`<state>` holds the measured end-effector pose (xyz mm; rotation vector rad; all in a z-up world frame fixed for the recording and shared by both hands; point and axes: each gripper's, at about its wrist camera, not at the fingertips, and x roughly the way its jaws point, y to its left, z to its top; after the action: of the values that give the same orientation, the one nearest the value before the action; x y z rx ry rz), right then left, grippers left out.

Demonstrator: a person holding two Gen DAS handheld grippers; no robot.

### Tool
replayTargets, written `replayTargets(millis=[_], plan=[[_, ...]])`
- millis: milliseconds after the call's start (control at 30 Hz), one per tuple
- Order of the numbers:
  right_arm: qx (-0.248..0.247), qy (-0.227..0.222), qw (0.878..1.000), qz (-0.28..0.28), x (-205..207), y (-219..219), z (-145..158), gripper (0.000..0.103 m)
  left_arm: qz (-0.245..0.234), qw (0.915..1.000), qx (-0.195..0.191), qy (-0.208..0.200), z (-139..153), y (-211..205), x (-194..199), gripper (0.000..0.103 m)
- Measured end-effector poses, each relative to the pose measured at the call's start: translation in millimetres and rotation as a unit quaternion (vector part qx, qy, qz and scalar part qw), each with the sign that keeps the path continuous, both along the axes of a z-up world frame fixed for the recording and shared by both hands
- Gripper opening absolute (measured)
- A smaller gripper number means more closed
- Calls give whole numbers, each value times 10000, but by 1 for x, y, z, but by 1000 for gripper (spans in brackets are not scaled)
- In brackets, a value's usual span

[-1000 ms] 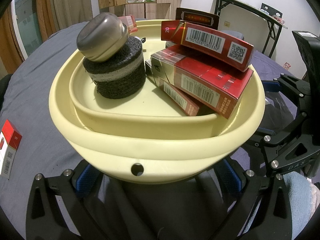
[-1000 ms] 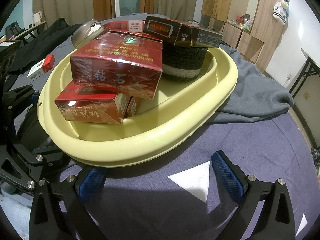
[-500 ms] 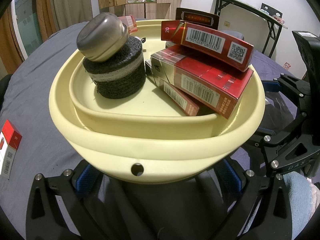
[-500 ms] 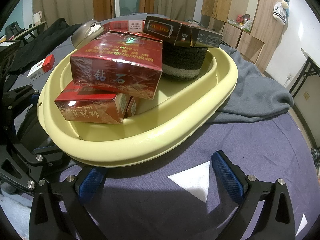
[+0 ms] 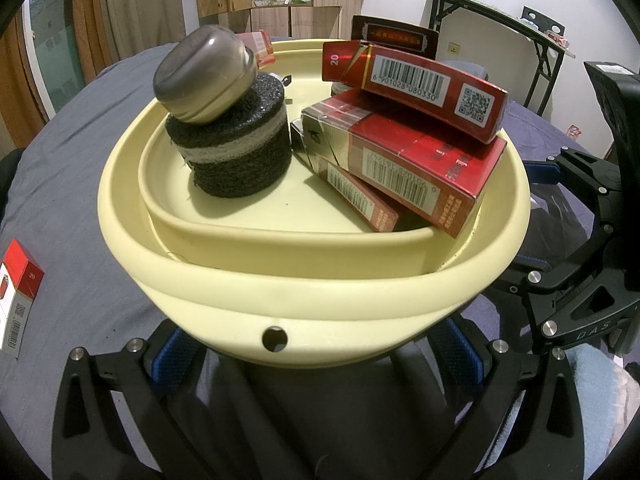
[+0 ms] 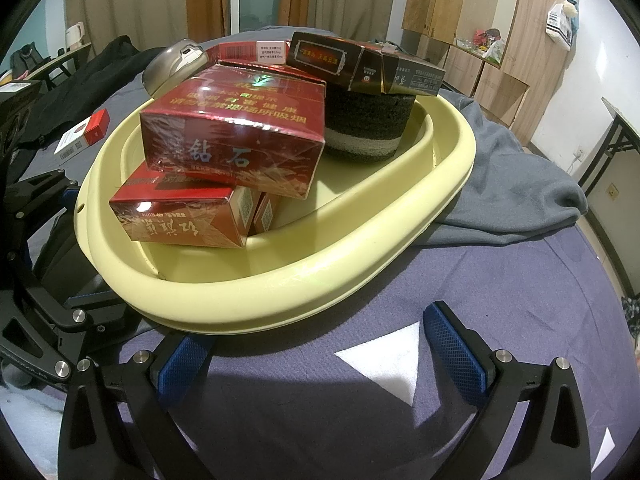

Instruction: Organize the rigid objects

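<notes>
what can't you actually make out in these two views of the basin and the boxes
- Left wrist view: the basin rim hides the left gripper fingertips, so contact with the basin cannot be judged.
- Left wrist view: the dark box is mostly hidden behind the red boxes.
- Right wrist view: the metal tin is half hidden behind the red boxes.
- Both views: the basin floor under the boxes is covered.
- Left wrist view: the loose box is cut off by the edge.

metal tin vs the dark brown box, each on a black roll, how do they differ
The metal tin is rounded, plain silver and tilted on its black roll; the dark brown box is flat-sided, printed and lies nearly level on its black roll. Both sit inside the yellow basin.
</notes>
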<state>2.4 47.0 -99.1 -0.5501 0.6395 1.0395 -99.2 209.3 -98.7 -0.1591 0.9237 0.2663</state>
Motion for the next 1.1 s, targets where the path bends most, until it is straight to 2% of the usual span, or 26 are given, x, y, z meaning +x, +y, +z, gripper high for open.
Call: replayTargets(millis=[1100], plan=[[-2,-5,10000,4,0,0,0,103,0,10000,-4,-2,0,1,-1,103]])
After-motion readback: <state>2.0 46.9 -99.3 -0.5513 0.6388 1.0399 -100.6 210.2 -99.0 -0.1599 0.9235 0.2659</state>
